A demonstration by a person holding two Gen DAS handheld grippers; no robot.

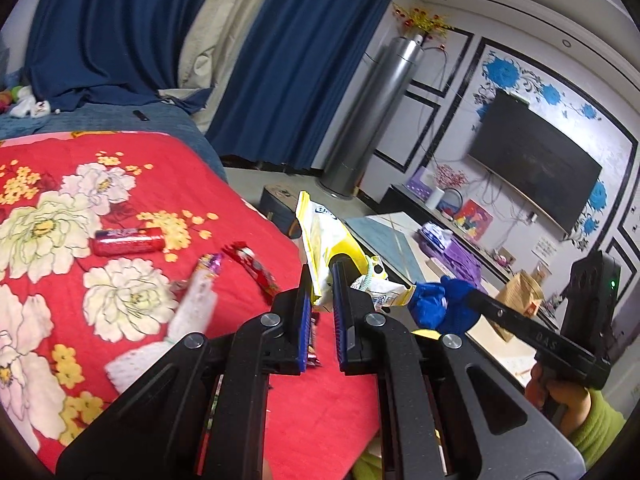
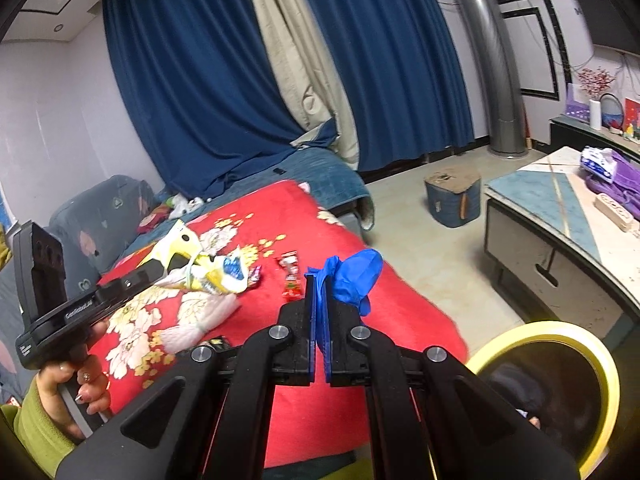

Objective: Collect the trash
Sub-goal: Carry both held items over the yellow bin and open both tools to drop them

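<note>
Above the red floral blanket, the left gripper is clamped on a crinkled yellow-and-white plastic wrapper. Just beside it, the right gripper pinches a limp blue rubber glove. On the blanket lie 2 more pieces: a red cylindrical tube and a flat red candy wrapper.

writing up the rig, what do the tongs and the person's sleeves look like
Both tongs are matt black with angular linked arms, round silver pivot bolts and blue ribbed pads: left tongs, right tongs. Each has a black pistol-style handle with small white lettering. The sleeves are yellow-green, and rings show on the left hand.
</note>
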